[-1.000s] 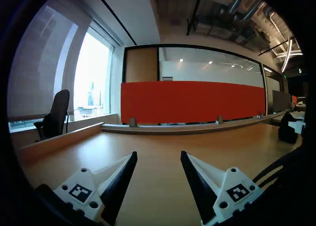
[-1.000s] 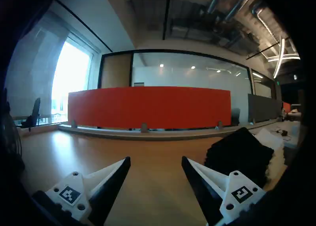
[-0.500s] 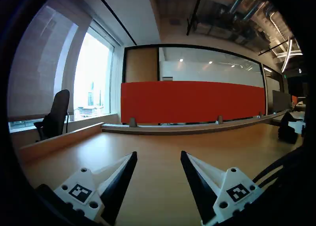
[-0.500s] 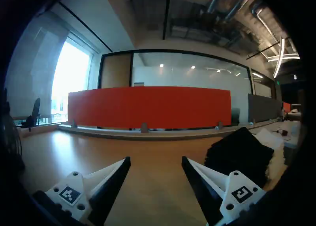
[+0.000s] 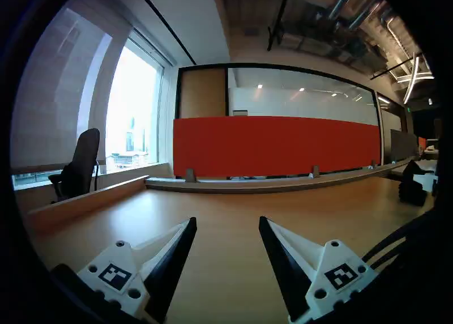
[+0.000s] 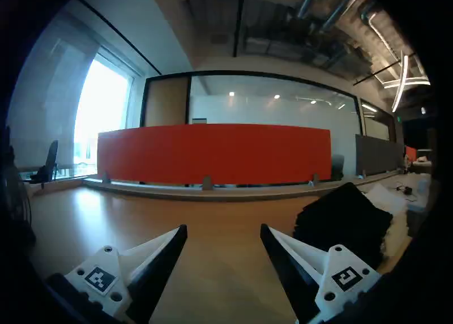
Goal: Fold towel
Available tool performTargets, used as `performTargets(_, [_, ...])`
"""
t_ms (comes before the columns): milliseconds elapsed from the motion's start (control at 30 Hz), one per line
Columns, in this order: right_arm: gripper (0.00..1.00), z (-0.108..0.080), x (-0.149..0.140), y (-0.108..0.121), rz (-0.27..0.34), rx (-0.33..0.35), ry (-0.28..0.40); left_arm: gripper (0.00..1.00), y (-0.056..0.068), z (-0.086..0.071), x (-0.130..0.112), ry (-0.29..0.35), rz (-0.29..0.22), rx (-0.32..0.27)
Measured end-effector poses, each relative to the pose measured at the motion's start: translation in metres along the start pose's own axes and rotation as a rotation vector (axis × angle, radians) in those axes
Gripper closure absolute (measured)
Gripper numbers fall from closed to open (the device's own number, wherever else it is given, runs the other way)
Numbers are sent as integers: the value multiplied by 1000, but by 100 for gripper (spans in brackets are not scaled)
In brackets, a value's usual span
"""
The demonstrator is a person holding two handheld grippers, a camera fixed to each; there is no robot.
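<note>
Table top (image 5: 226, 205): wood-look, smooth, satin sheen, picks up window glare on the far side. Left gripper (image 5: 227, 221) and right gripper (image 6: 222, 229): white matt plastic shells, black matt inner faces, small dark screws, printed black-and-white markers. Black towels (image 6: 340, 222): cloth, coarse nap, fully matt, stacked. White towels (image 6: 398, 225) just beside them: cloth, fuzzy looped edge. Red divider (image 5: 272, 145): flat, matt, can't tell cloth or board. Glass wall (image 5: 300, 94) behind it: glossy, reflects lamps. Ceiling ducts (image 6: 317, 7): bare metal, shiny. Chair (image 5: 79, 165): dark, matt.
</note>
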State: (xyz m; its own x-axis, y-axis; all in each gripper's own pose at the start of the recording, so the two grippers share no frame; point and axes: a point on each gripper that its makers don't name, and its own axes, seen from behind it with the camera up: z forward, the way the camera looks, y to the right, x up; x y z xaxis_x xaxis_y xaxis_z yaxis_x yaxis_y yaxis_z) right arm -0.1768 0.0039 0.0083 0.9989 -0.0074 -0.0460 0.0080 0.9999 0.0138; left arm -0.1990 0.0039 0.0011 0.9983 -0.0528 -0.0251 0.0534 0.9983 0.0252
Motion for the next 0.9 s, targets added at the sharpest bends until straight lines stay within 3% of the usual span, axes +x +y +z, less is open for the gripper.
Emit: performTargets(900, [0,0,-1,0,0,0,0,19,-2,0,3,-1,-1,0])
